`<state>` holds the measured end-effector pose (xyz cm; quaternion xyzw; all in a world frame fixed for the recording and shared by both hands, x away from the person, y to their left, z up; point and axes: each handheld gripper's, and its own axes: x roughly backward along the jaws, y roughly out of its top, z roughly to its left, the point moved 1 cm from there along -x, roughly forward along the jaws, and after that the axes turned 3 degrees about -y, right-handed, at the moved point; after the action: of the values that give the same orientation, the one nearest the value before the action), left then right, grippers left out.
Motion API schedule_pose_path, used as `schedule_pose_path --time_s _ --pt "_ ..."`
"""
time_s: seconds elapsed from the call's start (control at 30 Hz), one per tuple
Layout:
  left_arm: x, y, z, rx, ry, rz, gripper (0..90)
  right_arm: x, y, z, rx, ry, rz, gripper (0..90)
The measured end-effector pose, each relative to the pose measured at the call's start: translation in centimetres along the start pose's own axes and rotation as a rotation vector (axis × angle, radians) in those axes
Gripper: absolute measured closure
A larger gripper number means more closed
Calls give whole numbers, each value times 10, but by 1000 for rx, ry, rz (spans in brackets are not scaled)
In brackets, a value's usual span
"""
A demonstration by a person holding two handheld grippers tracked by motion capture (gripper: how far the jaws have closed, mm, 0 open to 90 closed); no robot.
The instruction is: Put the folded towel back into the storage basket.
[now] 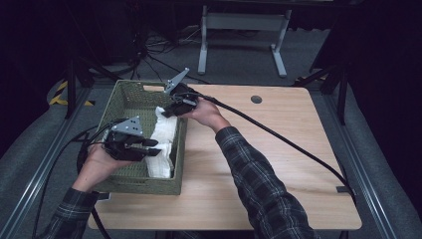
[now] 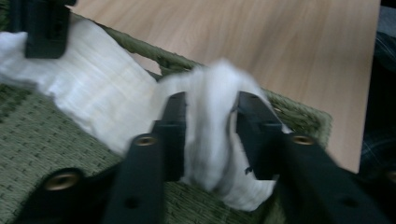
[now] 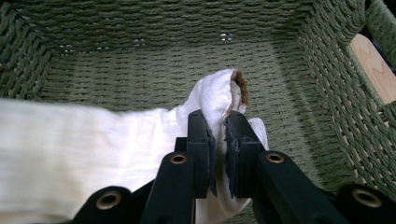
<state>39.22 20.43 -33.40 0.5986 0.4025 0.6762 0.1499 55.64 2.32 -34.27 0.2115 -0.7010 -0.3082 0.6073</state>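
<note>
A white cloth (image 1: 164, 137) lies along the right inner side of a green woven basket (image 1: 139, 185). My right gripper (image 1: 166, 112) is at the cloth's far end and is shut on a folded corner with a brown edge (image 3: 217, 116); the rest of the cloth (image 3: 70, 149) trails left over the basket floor (image 3: 140, 56). My left gripper (image 1: 157, 148) is at the near end. Its jaws stand apart with a bunched ridge of cloth (image 2: 102, 93) loose between them (image 2: 212, 98). The right gripper's jaw (image 2: 42, 28) sits on the cloth farther off.
The basket stands at the left edge of a wooden table (image 1: 259, 149). A black cable (image 1: 278, 137) runs from the right gripper across the table to its right edge. Dark floor and a white table frame (image 1: 244, 40) lie beyond.
</note>
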Motion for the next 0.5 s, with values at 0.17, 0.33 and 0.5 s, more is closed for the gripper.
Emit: schedule_pose_path --time_s 0.17,0.33,0.5 --pt "-2 1 3 12 18 -59 440 -1 -1 -5 2 -15 10 820" --pt "-6 6 2 4 21 -74 389 -2 -2 -15 2 -23 5 818" --pt "-9 11 1 -8 20 -80 387 -8 -3 -27 11 -49 14 817"
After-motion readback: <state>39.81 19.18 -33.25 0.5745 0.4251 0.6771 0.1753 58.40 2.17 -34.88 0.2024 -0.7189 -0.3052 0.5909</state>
